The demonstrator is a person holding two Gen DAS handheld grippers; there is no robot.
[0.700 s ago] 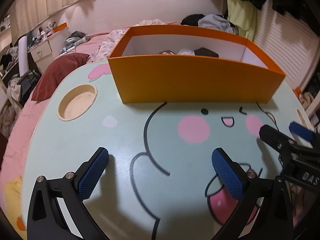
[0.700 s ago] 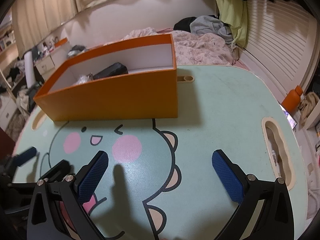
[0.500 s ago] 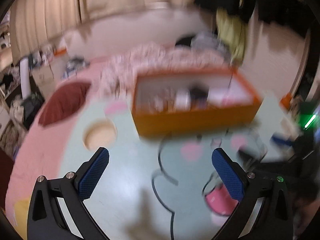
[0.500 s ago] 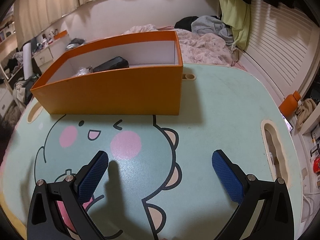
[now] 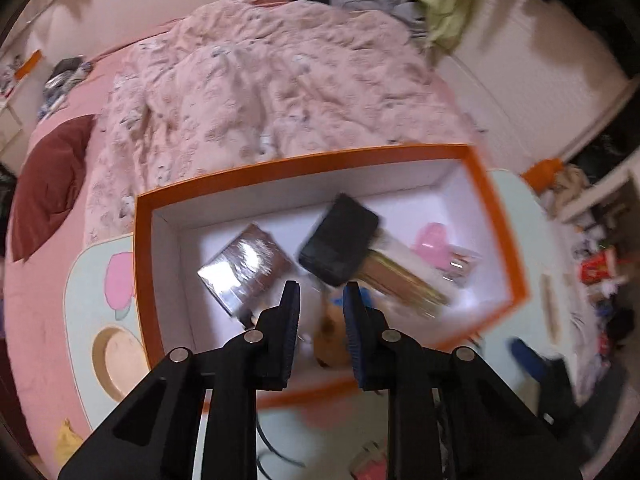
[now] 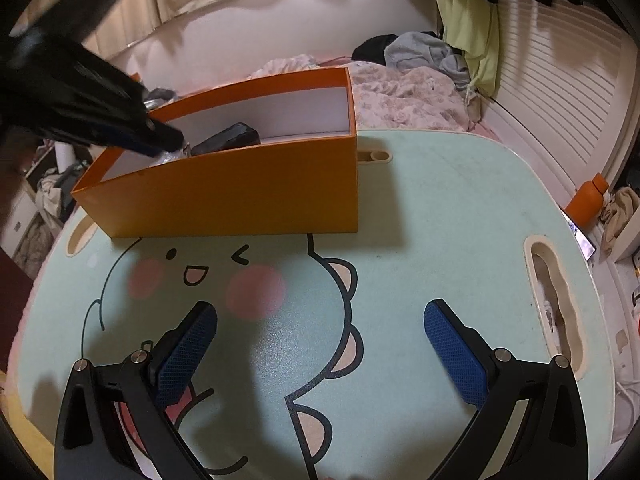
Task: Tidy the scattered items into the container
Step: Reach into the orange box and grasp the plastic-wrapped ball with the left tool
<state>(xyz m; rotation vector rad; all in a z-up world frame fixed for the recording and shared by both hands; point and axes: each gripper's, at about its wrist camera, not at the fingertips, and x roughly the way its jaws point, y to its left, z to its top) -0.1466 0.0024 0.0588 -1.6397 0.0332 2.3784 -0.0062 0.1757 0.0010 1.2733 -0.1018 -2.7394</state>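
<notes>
Left wrist view: my left gripper (image 5: 322, 300) hangs over the open orange box (image 5: 140, 264), pointing steeply down into it, its fingers drawn nearly together with only a narrow slot between them. Nothing can be made out clamped in that slot; the picture is blurred there, and I judge the fingers empty.

Inside the box lie a shiny foil-wrapped packet (image 5: 244, 268), a black case (image 5: 340, 240) resting tilted across a bundle of long gold sticks (image 5: 404, 280), a pink item (image 5: 432, 240) toward the box's right wall, and a small orange-brown thing (image 5: 332, 340) near the front wall, too blurred to name.

Right wrist view: my right gripper (image 6: 320, 344) hovers over the front part of the bench (image 6: 440, 208), its fingers spread wide with nothing between them. The box stands toward the bench's far left corner, and the left gripper shows as a dark blur above the box's left end. The bench top, printed with a cartoon dinosaur, carries no loose item that I can see in either view.

Judgement: the tidying looks complete or nearly so; what is left, if anything, is to check the bench's hidden near edge and draw both grippers away.
</notes>
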